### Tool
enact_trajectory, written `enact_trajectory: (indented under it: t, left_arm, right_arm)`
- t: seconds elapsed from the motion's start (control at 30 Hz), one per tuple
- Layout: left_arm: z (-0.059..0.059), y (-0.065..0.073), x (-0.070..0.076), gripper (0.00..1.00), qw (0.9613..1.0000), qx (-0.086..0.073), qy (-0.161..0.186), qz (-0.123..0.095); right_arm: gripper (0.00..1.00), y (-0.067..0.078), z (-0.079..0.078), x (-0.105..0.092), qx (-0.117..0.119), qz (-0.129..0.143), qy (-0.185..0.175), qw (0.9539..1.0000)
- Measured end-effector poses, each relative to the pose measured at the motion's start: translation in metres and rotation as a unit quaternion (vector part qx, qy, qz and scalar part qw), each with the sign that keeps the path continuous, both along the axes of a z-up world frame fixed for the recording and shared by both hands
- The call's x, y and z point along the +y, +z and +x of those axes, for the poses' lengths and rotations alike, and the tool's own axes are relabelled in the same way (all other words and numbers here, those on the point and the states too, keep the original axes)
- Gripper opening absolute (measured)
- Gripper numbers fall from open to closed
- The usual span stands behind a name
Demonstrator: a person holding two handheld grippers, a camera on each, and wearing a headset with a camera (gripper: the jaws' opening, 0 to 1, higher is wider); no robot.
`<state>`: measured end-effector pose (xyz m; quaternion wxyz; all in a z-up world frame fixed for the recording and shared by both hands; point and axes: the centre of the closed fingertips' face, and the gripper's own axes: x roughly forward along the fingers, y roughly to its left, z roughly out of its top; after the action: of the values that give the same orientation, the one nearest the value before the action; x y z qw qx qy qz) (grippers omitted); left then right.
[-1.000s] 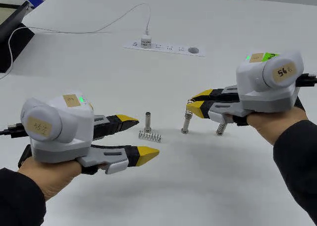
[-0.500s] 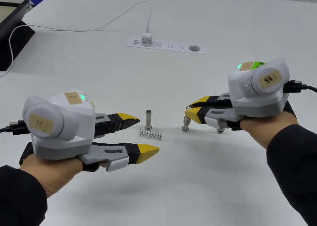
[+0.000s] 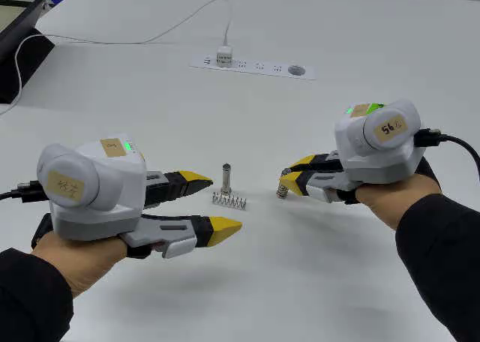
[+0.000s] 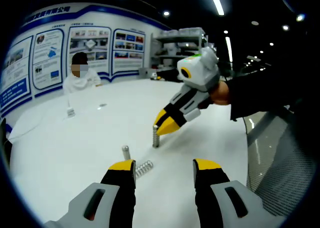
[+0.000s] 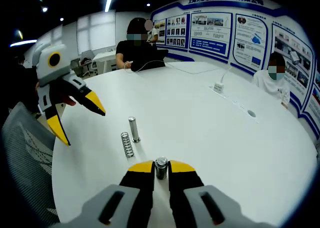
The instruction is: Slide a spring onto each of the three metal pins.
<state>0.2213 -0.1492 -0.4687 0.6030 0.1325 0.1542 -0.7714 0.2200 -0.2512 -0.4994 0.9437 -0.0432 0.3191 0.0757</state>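
Head view: at 8 o'clock the left claw (image 3: 225, 203) is released, its jaws wide apart. A bare pin (image 3: 225, 178) stands upright on the white counter (image 3: 262, 282), and a loose spring (image 3: 229, 200) lies just at its 6 o'clock. At 3 o'clock the right claw (image 3: 294, 175) is clenched on a spring-loaded pin (image 3: 283, 184).

Left gripper view: the loose spring lies beside the left jaw tip.

Right gripper view: both jaws press on the spring-loaded pin.

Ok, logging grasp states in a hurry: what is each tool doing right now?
Left tool: open, holding nothing.
Right tool: closed on the upright spring.
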Motion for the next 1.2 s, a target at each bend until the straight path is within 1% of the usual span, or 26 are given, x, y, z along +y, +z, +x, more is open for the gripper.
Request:
enact_trajectory:
  t: [0.17,0.37,0.47,0.7,0.87,1.03,1.2]
  left_arm:
    - [0.001,0.000,0.000,0.47,1.0000,0.000,0.002,0.001]
    - [0.001,0.001,0.000,0.47,1.0000,0.000,0.003,-0.001]
    - [0.001,0.001,0.000,0.47,1.0000,0.000,0.003,-0.001]
    - [0.001,0.000,0.001,0.47,1.0000,-0.001,0.004,0.001]
    - [0.001,0.001,0.001,0.47,1.0000,-0.001,0.005,0.001]
    - [0.002,0.001,0.001,0.47,1.0000,-0.003,0.006,0.002]
    - [0.004,0.000,0.003,0.46,1.0000,-0.003,0.007,0.005]
  right_arm:
    - [0.12,0.001,-0.001,0.000,0.004,0.001,-0.001,1.0000]
    - [0.15,0.006,-0.005,0.001,-0.002,0.000,-0.004,1.0000]
    - [0.16,0.010,-0.006,0.002,-0.008,-0.003,-0.005,0.9999]
    - [0.16,0.030,-0.004,0.006,-0.037,-0.014,0.001,0.9992]
    - [0.16,0.036,0.001,0.015,-0.045,-0.014,0.015,0.9988]
    - [0.16,0.034,0.005,0.031,-0.042,-0.015,0.037,0.9983]
    - [0.16,0.027,0.009,0.045,-0.034,-0.010,0.059,0.9976]
